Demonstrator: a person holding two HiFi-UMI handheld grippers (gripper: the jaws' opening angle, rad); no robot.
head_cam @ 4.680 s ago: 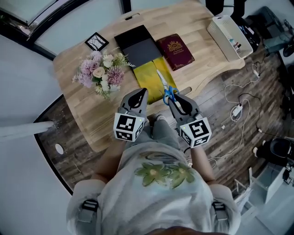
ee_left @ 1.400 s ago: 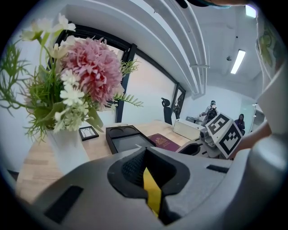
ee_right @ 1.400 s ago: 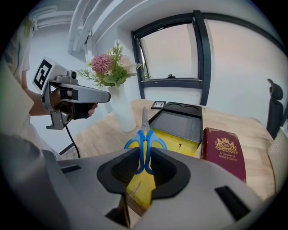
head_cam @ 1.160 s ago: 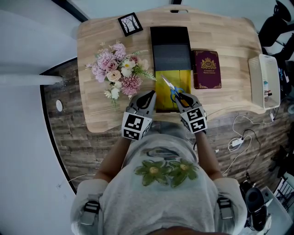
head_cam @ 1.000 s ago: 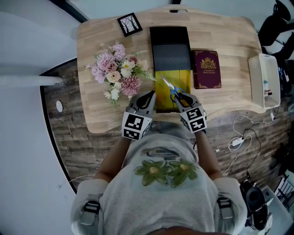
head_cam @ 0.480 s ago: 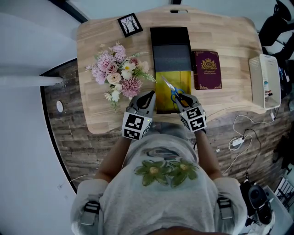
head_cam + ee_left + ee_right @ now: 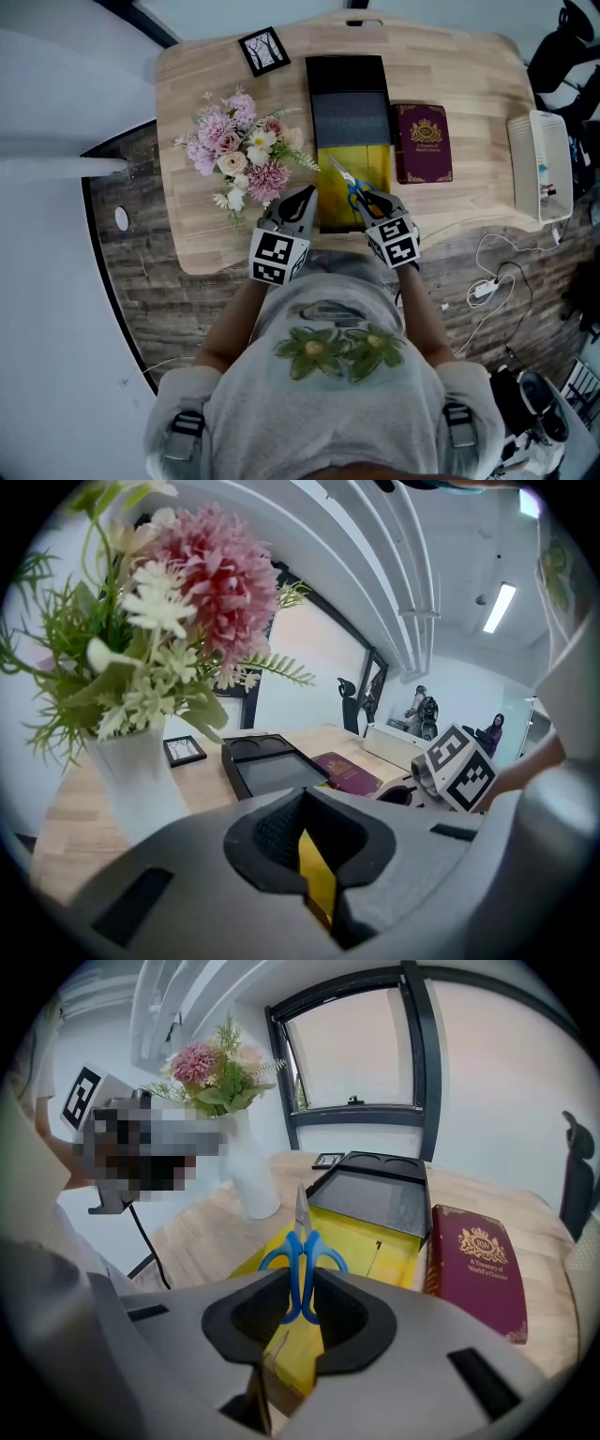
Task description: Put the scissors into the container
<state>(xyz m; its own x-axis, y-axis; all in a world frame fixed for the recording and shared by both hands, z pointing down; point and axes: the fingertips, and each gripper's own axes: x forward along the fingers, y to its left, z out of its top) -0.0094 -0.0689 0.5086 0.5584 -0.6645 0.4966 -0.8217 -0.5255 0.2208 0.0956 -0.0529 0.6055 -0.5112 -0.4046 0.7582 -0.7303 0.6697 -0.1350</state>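
Right gripper (image 7: 302, 1309) clenched on the blue handles of the scissors (image 7: 302, 1241), with the blades pointing forward over the near right part of the yellow container (image 7: 377, 161). Left gripper (image 7: 317, 878) pinched the container's near-left wall.

- Wooden table (image 7: 197, 225) lay under the container.
- Black tray (image 7: 349, 103) sat just beyond it.
- Flowers (image 7: 246, 155) stood to its left.
- Maroon book (image 7: 422, 142) lay just to its right.

Likely step: lowering the scissors in. It would go best by tipping the blades down toward the container's floor, clear of the walls. The jaws should release only once the scissors lay low inside, while the left grip steadied the wall.

The head view alone showed the whole layout around the container. Only the gripper views showed the two grips. The left gripper view showed no scissors.
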